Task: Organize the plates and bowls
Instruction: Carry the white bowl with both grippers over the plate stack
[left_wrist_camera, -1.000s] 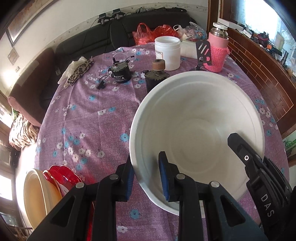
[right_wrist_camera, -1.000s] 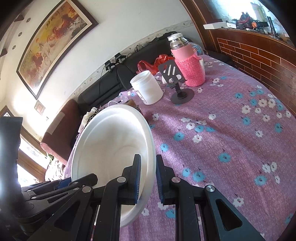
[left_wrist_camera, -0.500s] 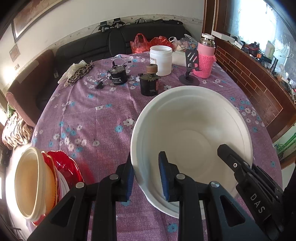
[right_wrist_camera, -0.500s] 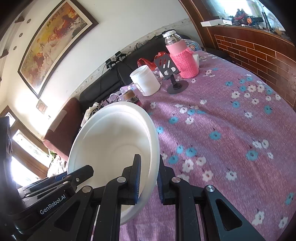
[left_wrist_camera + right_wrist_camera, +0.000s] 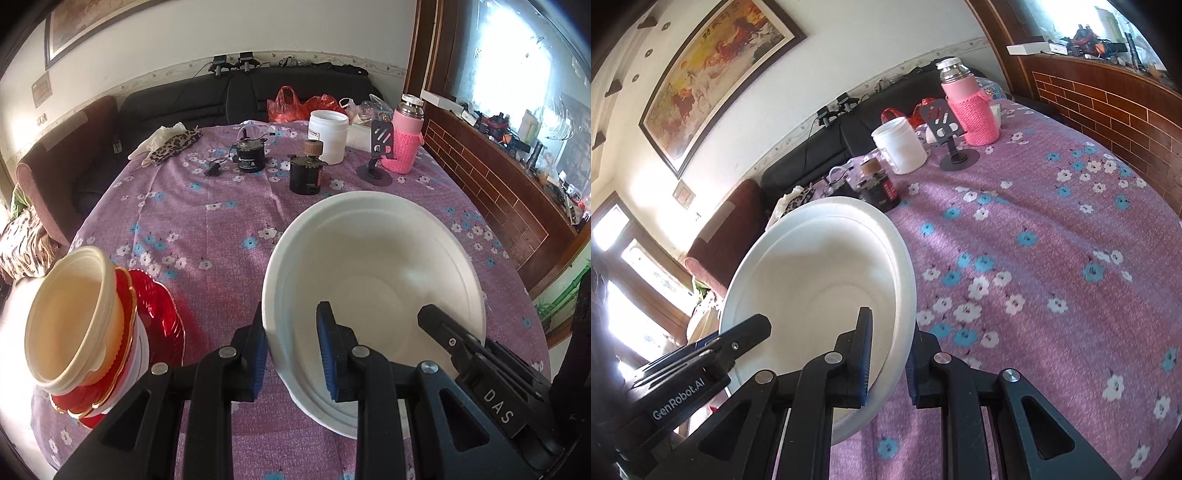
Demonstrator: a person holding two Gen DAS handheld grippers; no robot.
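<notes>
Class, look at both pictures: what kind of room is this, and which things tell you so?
Most likely a home living or dining room: a black sofa behind a round table with a flowered cloth, and a framed painting on the wall.

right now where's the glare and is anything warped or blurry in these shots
Left wrist view: the window is blown out, fisheye bends the table edges, white bowl sharp. Right wrist view: the doorway at left glares white, and the brick ledge curves.
</notes>
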